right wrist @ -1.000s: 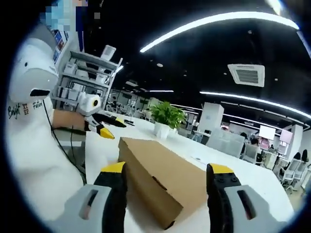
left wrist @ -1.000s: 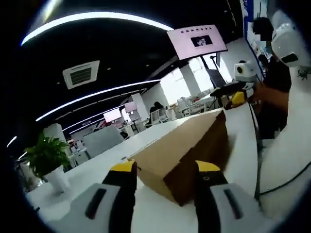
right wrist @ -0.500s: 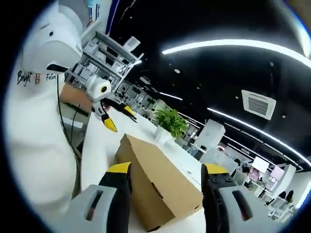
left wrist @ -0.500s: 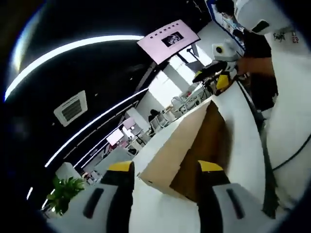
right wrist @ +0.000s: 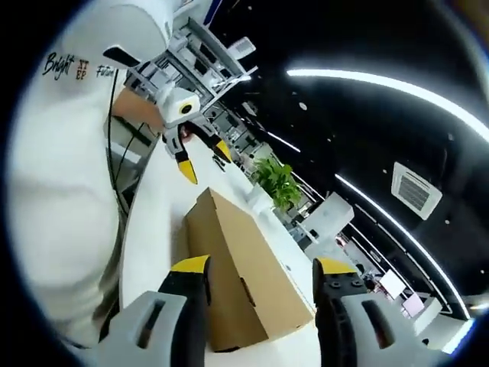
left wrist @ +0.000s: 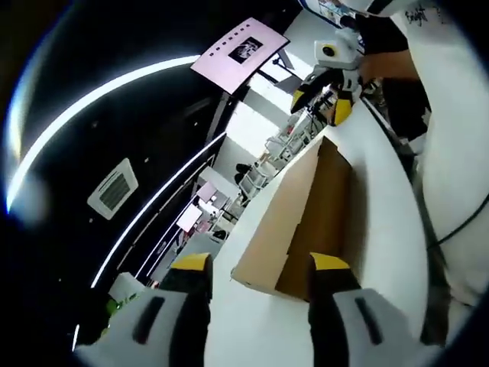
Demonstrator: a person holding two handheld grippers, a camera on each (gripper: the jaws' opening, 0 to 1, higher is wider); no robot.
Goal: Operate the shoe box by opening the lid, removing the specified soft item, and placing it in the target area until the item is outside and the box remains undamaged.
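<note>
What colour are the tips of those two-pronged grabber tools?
Yellow, on black jaws. The right gripper shows its own tips clearest in the right gripper view.

The closed shoe box (left wrist: 302, 222) stands alone on the white tabletop (left wrist: 382, 222), bare surface along both long sides. A potted plant (right wrist: 276, 182) stands beyond its far end.

Plain brown cardboard shoe box (left wrist: 294, 222) (right wrist: 237, 267), long and rectangular, lid closed, lying flat on white table (left wrist: 382, 229), long axis running away into scene.
</note>
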